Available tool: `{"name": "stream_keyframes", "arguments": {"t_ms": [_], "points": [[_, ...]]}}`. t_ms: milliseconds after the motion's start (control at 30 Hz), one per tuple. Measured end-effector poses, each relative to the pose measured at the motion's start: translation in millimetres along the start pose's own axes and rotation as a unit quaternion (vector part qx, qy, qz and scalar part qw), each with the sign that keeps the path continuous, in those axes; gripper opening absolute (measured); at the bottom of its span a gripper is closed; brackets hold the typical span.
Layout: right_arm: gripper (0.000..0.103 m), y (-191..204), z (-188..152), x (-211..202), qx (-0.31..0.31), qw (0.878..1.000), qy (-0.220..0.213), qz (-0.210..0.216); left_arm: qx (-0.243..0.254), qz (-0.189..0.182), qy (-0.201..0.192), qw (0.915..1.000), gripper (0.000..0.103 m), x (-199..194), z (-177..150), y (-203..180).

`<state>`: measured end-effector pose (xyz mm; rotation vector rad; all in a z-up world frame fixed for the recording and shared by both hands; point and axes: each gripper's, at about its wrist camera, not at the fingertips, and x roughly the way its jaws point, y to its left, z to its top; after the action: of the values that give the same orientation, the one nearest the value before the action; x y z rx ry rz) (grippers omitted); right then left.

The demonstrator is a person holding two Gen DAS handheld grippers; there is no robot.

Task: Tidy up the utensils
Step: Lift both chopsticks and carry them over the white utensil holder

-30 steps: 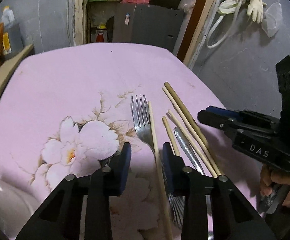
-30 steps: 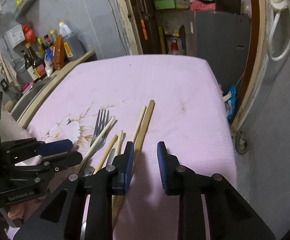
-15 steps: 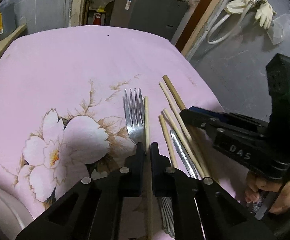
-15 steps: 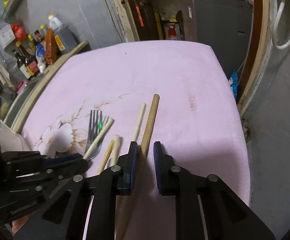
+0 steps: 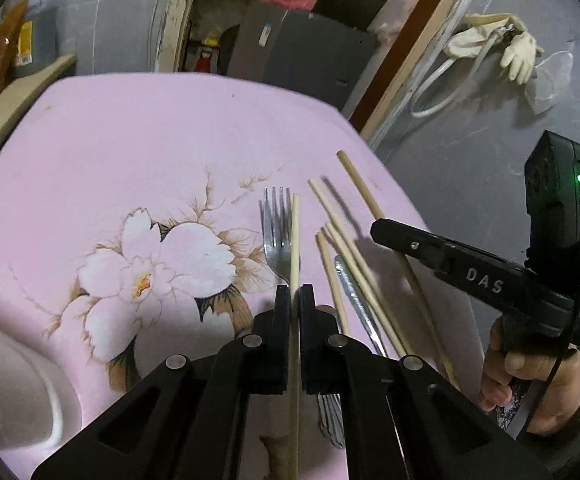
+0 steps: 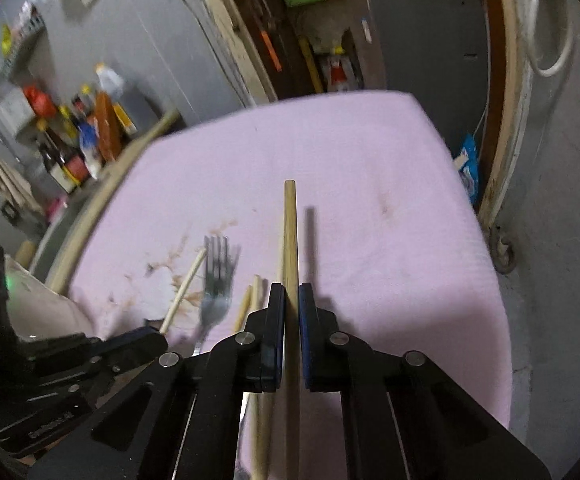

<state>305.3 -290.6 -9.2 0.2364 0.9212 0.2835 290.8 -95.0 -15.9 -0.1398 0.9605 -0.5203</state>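
Tongs (image 5: 294, 300) (image 6: 291, 300) each clamp one chopstick (image 5: 295, 248) (image 6: 290, 240).

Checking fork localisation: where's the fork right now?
In the left wrist view the fork lies on the pink floral cloth, tines pointing away, just left of the chopstick clamped in the left hand-held gripper.

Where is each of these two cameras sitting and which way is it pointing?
Left wrist view: on the left gripper, looking down along its jaws, shut on a thin chopstick beside the fork on the pink floral cloth; a hand holds the right gripper.
Right wrist view: on the right gripper, looking down along its jaws, shut on a thicker chopstick; the left gripper shows lower left.
Shared: fork, cloth, chopsticks, both grippers.
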Motion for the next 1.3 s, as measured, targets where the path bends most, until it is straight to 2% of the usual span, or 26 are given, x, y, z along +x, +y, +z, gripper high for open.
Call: {"name": "stream_keyframes", "arguments": {"t_ms": [200, 333, 533, 700, 867, 1100, 1167, 1300], "points": [[0.005, 16, -20, -47, -0.010, 0.994, -0.102, 0.041, 0.020, -0.011, -0.079, 0.9966, 0.002, -38, -12, -17], [0.005, 34, -31, -70, -0.030, 0.984, -0.166, 0.059, 0.027, -0.009, -0.144, 0.9891, 0.002, -68, -20, -29], [0.005, 62, -41, -97, -0.047, 0.960, -0.262, 0.082, 0.025, -0.001, -0.224, 0.9743, 0.002, -110, -23, -34], [0.005, 100, -36, -110, -0.071, 0.939, -0.322, 0.094, 0.027, 0.016, -0.275, 0.9610, 0.002, -143, -22, -25], [0.005, 138, -25, -113, -0.076, 0.920, -0.363, 0.128, 0.026, 0.042, -0.317, 0.9470, 0.002, -183, -11, -9], [0.005, 196, -1, -101, -0.068, 0.899, -0.391, 0.186, -0.001, 0.083, -0.362, 0.9285, 0.002, -229, -4, 46], [0.005, 208, 4, -97, -0.066, 0.893, -0.399, 0.196, -0.012, 0.101, -0.374, 0.9217, 0.002, -238, -3, 66], [0.005, 225, 10, -87, -0.054, 0.885, -0.415, 0.205, -0.037, 0.145, -0.403, 0.9027, 0.002, -252, -3, 102]]}}
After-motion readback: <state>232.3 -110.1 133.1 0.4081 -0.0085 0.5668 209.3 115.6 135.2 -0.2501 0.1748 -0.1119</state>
